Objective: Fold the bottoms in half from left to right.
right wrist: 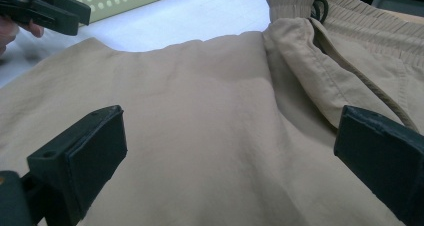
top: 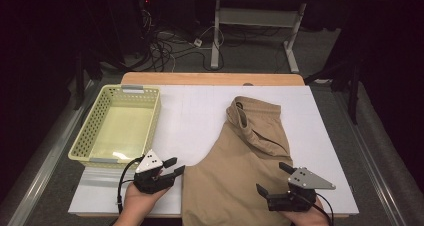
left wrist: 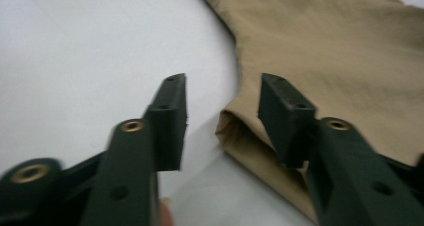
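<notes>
The left gripper [left wrist: 223,93] is hovering with its jaws half apart, gripping nothing, lined up on the folded hem of the tan shorts [top: 240,161] just ahead. The right gripper [right wrist: 230,151] is waiting over the cloth, jaws spread wide and empty, the waistband beyond them.

**Bright table, dark room**

Light falls from above onto the white table top [top: 200,111], which glows evenly while the floor and the room's corners sink into near black. The tan shorts [top: 240,161] cast only soft, short shadows. In the left gripper view the near jaws and the cloth edge are smeared and out of focus, and the white surface washes out pale. The right gripper view is sharper at the waistband [right wrist: 295,1], softer near its jaws.
</notes>
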### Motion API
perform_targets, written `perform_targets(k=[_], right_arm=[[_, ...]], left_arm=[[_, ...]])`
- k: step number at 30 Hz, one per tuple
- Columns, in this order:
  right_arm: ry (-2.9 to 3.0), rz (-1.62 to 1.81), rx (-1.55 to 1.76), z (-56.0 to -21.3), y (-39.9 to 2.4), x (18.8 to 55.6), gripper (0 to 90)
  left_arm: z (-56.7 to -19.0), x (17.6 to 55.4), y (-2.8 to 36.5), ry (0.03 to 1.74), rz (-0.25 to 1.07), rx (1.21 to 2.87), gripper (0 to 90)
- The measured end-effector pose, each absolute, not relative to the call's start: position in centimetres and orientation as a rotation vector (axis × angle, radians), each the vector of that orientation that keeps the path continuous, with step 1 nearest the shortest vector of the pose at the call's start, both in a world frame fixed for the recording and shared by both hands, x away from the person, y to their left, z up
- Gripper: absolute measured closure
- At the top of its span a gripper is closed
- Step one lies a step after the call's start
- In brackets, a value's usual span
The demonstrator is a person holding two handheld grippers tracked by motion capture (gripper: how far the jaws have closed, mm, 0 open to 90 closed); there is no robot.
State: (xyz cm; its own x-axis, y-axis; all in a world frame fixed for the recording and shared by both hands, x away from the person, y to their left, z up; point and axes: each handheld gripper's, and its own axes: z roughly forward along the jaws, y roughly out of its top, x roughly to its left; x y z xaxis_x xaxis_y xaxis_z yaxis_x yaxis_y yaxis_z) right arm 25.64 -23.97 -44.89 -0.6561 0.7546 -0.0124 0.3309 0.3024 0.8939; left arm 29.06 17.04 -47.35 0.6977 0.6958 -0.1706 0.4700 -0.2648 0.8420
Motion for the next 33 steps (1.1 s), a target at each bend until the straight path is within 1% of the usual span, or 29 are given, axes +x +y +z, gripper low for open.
perform_targets(k=[2,3,4,9,12,14,15,17,18,25,28,31,33], right_arm=[[2.141,1.315,0.967,-44.9,-24.0,25.6,1.4],[2.140,1.316,0.967,-44.9,-24.1,25.7,1.4],[2.140,1.316,0.967,-44.9,-24.1,25.7,1.4],[2.131,1.320,0.970,-44.8,-24.2,25.9,1.5],[2.129,1.320,0.973,-44.8,-24.2,25.9,1.6],[2.129,1.321,0.973,-44.8,-24.2,25.9,1.6],[2.128,1.321,0.971,-44.8,-24.2,26.0,1.6],[2.127,1.322,0.972,-44.8,-24.2,26.0,1.7],[2.127,1.321,0.972,-44.8,-24.2,26.0,1.7],[2.129,1.322,0.968,-44.8,-24.0,26.1,2.5],[2.123,1.332,0.952,-44.4,-23.7,26.1,4.8],[2.101,1.342,0.937,-43.9,-23.4,26.2,8.6],[2.089,1.352,0.938,-43.6,-23.1,26.4,10.9]], left_arm=[[-47.3,29.0,17.0,0.891,0.289,1.908,50.0],[-47.3,29.1,16.9,0.875,0.288,1.896,45.0],[-47.3,29.1,16.9,0.875,0.288,1.896,42.5],[-47.5,29.4,16.3,0.876,0.331,1.903,24.3],[-47.6,29.6,16.0,0.881,0.328,1.910,13.9],[-47.6,29.7,15.8,0.875,0.330,1.915,12.1],[-47.7,29.8,15.5,0.872,0.330,1.928,6.5],[-47.8,30.0,15.4,0.872,0.325,1.931,1.1],[-47.8,30.0,15.3,0.877,0.326,1.933,0.0],[-47.8,30.1,15.4,0.871,0.338,1.914,0.0],[-48.0,30.4,15.4,0.864,0.354,1.914,0.0],[-48.4,30.8,15.3,0.865,0.317,1.943,0.0],[-48.4,30.7,15.1,0.843,0.326,1.952,0.0]])
